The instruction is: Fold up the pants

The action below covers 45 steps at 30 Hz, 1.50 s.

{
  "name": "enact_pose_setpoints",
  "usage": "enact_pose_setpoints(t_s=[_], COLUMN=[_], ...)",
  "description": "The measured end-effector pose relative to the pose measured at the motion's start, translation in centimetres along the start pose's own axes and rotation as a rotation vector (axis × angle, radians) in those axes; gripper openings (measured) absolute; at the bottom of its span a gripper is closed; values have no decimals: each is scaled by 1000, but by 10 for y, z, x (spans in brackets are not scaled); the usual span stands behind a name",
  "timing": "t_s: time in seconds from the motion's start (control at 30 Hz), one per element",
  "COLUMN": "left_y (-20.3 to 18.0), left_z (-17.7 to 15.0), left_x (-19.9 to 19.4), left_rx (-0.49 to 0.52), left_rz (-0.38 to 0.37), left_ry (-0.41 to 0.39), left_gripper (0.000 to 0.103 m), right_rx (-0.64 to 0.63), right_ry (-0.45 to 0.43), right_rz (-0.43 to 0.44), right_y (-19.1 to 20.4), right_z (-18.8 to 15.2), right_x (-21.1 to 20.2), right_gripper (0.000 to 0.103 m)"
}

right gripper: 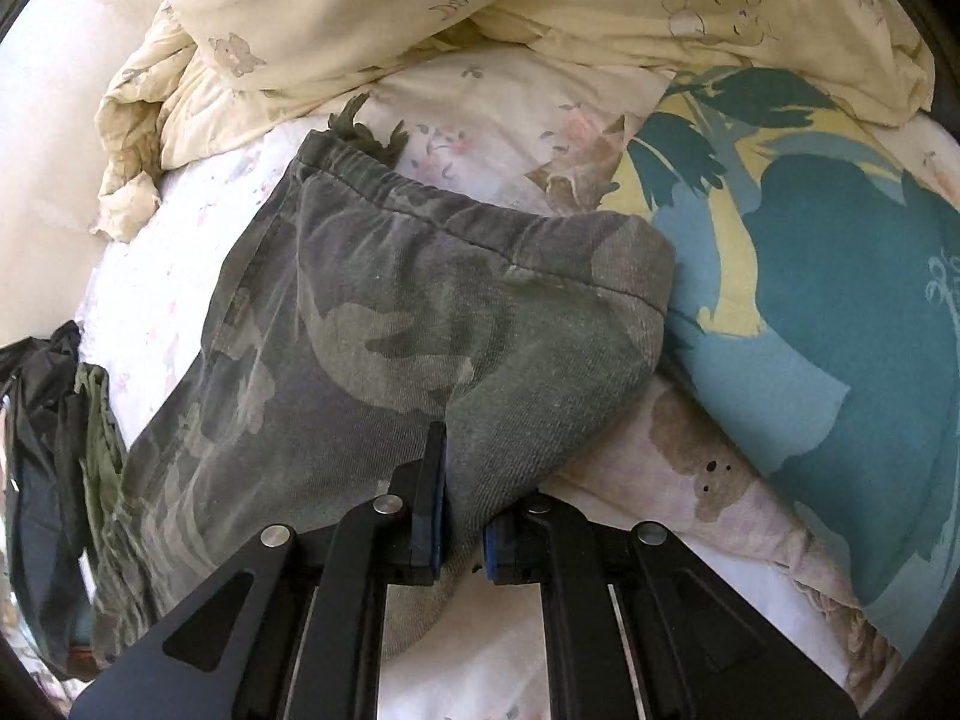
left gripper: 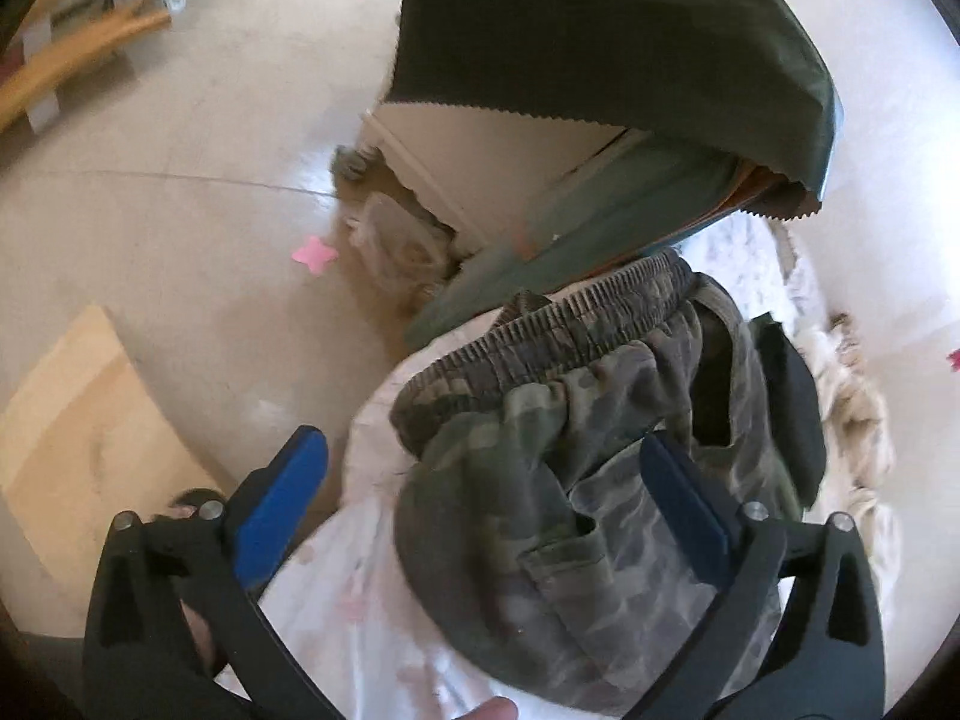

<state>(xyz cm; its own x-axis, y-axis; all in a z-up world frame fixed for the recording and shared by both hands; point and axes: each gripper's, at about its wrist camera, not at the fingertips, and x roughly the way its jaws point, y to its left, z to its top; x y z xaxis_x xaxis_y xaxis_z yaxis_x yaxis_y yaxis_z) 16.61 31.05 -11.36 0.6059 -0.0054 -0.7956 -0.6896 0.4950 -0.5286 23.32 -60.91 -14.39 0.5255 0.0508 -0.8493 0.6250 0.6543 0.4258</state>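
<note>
The camouflage pants lie on a white floral bedsheet at the bed's edge, elastic waistband toward the far side. My left gripper hangs open over them, its blue pads wide apart on either side of the bunched cloth and not pressing on it. In the right wrist view the pants spread flat across the sheet. My right gripper is shut on a raised fold of the pants near the bottom of that view.
Beside the bed, a dark green cloth drapes over a stack. Cardboard, a pink star and a plastic container lie on the floor. A cream quilt, a teal blanket and dark clothes surround the pants.
</note>
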Motion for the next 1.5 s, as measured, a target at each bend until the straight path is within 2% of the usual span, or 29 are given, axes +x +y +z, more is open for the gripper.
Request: enact_pose_setpoints(t_s=[0.07,0.23,0.3,0.53,0.57,0.6,0.67,0.7,0.8,0.87,0.93,1.07,1.23,1.3,1.5], left_y=[2,19,7,-53,-59,-68,-80,-82,-93,-100,-106,-124,-127,-121,-61], left_z=[2,-6,-5,9,9,7,6,4,2,0,0,3,4,6,13], left_x=[23,72,76,84,84,82,89,93,84,71,53,9,-42,-57,-93], left_rx=[10,-116,-92,51,67,110,195,212,301,322,293,290,257,241,148], left_rz=[22,-142,-186,-195,-191,-169,-111,-101,-48,-53,-85,-187,-255,-242,-163], left_ry=[60,211,207,157,135,113,137,165,131,98,75,28,7,10,72], left_gripper=[103,102,102,100,89,64,30,21,9,8,7,7,5,5,5], right_rx=[-2,-29,-29,-56,-59,-62,-66,-68,-73,-91,-87,-91,-66,-60,-2], right_ry=[-4,-10,-10,-12,-11,-11,-11,-12,-18,-35,-72,-162,-194,-189,-164], right_rz=[-5,-16,-14,-34,-35,-34,-33,-33,-27,-10,33,149,189,174,109], right_y=[6,10,8,16,16,16,16,17,19,23,25,38,43,39,8], right_z=[0,-2,-2,-1,-1,-1,-1,0,1,3,6,12,8,2,-24], right_x=[3,2,3,7,7,7,7,8,6,-1,-15,-57,-91,-105,-136], right_gripper=[8,8,8,8,8,8,8,8,8,7,6,4,4,4,4])
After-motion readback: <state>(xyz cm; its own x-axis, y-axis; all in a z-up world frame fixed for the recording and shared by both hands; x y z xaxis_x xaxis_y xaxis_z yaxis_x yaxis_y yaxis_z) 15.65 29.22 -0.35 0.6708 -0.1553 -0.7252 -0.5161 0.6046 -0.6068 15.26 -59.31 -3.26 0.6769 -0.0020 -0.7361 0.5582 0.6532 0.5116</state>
